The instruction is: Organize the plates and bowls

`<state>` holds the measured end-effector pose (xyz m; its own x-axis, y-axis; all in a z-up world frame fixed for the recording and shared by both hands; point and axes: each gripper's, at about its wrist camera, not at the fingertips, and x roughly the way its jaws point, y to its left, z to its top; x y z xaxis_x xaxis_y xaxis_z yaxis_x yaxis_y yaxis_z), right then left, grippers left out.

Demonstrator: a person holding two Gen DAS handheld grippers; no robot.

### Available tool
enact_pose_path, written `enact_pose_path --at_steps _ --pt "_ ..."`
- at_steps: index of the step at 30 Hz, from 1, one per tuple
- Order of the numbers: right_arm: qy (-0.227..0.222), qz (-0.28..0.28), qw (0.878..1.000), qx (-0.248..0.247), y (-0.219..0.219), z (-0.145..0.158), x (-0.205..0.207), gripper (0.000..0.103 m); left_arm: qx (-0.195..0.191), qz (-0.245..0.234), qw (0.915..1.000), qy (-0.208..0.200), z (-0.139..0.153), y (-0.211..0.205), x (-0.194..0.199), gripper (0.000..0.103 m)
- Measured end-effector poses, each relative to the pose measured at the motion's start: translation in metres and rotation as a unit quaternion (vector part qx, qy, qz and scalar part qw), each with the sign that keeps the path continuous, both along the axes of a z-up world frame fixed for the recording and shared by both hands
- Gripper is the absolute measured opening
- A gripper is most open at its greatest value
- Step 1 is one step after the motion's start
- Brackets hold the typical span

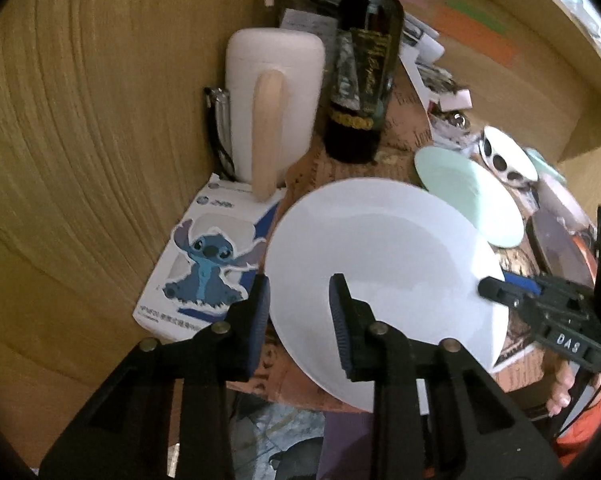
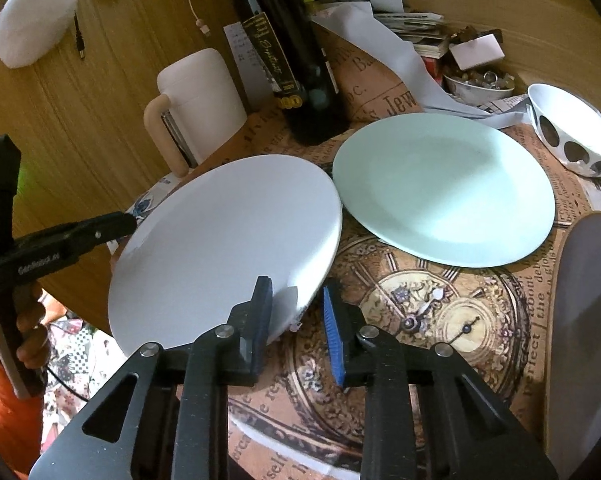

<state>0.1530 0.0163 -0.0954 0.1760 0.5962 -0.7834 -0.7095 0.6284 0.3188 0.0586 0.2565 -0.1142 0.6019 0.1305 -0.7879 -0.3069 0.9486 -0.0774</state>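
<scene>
Left gripper (image 1: 298,320) is clamped on the near-left rim of the white plate (image 1: 380,264), one finger beneath the rim and one above it. Right gripper (image 2: 296,312) pinches the same plate's opposite edge, its jaws likewise closed on the rim, so the plate is held tilted between both tools, above the clock-print tablecloth (image 2: 440,320).

Left to right in the left wrist view: a box with a blue cartoon sticker (image 1: 204,264) lies just beside the plate; a white jug with a pale handle (image 1: 274,96) and a dark bottle (image 1: 366,76) stand behind it. To the right a mint-green plate (image 2: 444,188) lies flat, its edge almost touching the white plate. Farther right sit a white bowl with dark spots (image 2: 572,132), tilted, and a grey plate (image 2: 588,320) at the frame edge. Papers (image 2: 380,12) crowd the back.
</scene>
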Motion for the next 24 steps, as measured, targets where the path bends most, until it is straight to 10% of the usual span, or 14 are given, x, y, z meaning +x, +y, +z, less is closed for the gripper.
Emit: enact_pose_path --at_steps 24 --pt "0.011 0.012 1.000 0.007 -0.004 0.000 0.004 0.023 -0.032 -0.002 0.9991 0.027 -0.016 -0.017 -0.016 0.031"
